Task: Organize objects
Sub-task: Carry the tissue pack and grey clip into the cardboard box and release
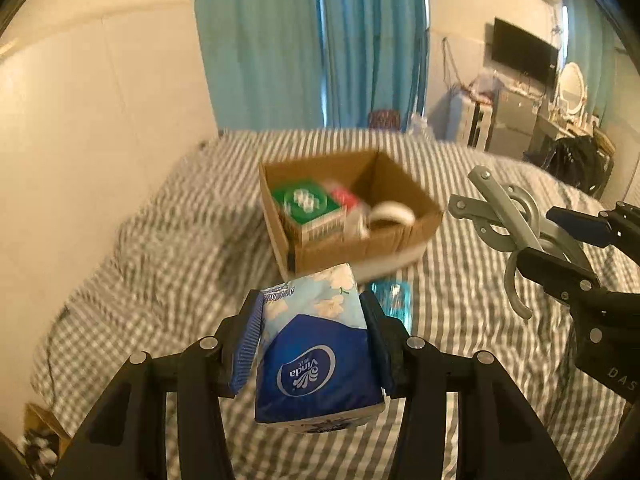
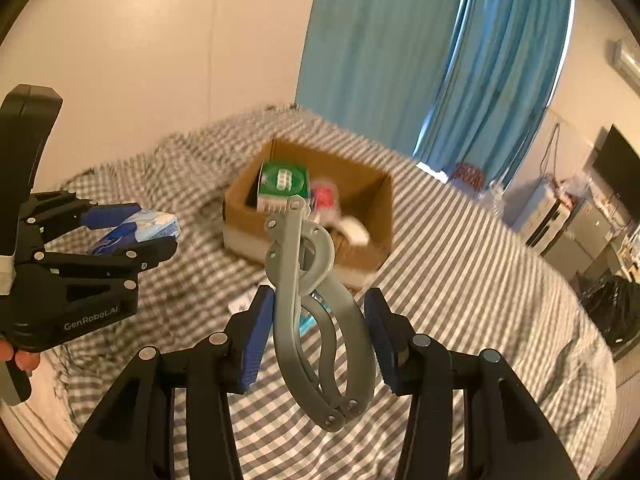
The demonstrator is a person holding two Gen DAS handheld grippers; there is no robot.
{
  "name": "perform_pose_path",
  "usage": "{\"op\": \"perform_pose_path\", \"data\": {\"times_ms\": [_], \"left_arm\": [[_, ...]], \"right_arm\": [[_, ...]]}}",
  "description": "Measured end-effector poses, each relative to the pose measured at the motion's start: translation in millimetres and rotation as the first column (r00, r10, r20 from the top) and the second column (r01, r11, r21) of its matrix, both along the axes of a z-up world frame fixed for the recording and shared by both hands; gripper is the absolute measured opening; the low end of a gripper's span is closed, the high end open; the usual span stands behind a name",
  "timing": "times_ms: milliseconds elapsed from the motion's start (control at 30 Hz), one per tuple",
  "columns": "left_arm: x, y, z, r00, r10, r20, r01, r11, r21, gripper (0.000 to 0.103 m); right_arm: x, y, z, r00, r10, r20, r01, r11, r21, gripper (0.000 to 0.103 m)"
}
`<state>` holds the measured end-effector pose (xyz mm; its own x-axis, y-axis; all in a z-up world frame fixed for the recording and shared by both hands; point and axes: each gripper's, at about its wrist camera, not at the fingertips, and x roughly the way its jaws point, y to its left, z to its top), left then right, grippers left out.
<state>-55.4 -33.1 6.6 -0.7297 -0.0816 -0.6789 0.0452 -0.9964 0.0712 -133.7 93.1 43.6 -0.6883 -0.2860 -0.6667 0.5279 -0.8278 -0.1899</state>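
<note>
My left gripper (image 1: 311, 334) is shut on a blue Vinda tissue pack (image 1: 316, 348) and holds it above the bed; it also shows in the right wrist view (image 2: 138, 228). My right gripper (image 2: 318, 330) is shut on a grey metal folding tool (image 2: 316, 308), also seen in the left wrist view (image 1: 508, 224). Ahead on the bed sits an open cardboard box (image 1: 408, 196) (image 2: 376, 200) holding a green box (image 1: 308, 204) (image 2: 284, 184), a red item (image 2: 322, 196) and a white tape roll (image 1: 390, 214).
The bed has a grey-and-white checked cover (image 1: 160, 248). A light blue packet (image 1: 392, 298) lies on it just before the box. Blue curtains (image 1: 312, 40) hang behind. A TV (image 1: 524, 54) and cluttered furniture stand at the right.
</note>
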Motion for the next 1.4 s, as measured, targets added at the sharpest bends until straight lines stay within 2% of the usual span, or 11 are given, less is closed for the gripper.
{"op": "perform_pose_path", "data": {"times_ms": [300,500,633,900,1100,1300,1367,1400], "left_arm": [[-36.8,-2.5,55.6,0.994,-0.039,-0.104,0.038,0.999,-0.015,0.05],[-82.1,-11.3,65.5,0.991,-0.045,-0.129,0.047,0.999,0.012,0.05],[-115.1,-8.4,61.1,0.99,-0.057,-0.131,0.056,0.998,-0.008,0.05],[-187.3,-8.7,20.3,0.993,-0.074,-0.094,0.071,0.997,-0.031,0.05],[-228.3,-13.0,-24.9,0.996,-0.075,-0.041,0.074,0.997,-0.031,0.05],[-243.9,-20.0,-58.1,0.998,-0.07,-0.002,0.07,0.997,-0.017,0.05],[-245.8,-22.1,-64.1,0.997,-0.074,0.009,0.074,0.997,-0.013,0.05],[-246.6,-22.5,-65.8,0.997,-0.08,0.014,0.08,0.997,-0.006,0.05]], "right_arm": [[-18.9,6.7,64.0,0.997,-0.02,-0.081,0.013,0.996,-0.087,0.047],[-59.6,2.3,87.8,0.994,-0.027,-0.105,0.013,0.991,-0.134,0.047],[-93.8,-3.1,90.5,0.994,-0.031,-0.103,0.015,0.989,-0.148,0.047],[-175.3,-12.6,55.8,0.997,-0.063,-0.053,0.052,0.983,-0.176,0.047],[-232.6,-17.7,6.3,0.994,-0.107,0.018,0.109,0.98,-0.164,0.047],[-258.0,-23.0,-40.2,0.988,-0.13,0.081,0.141,0.978,-0.152,0.046],[-263.4,-21.4,-49.5,0.987,-0.128,0.1,0.144,0.975,-0.171,0.038],[-265.4,-22.1,-51.2,0.987,-0.125,0.103,0.142,0.972,-0.187,0.038]]}}
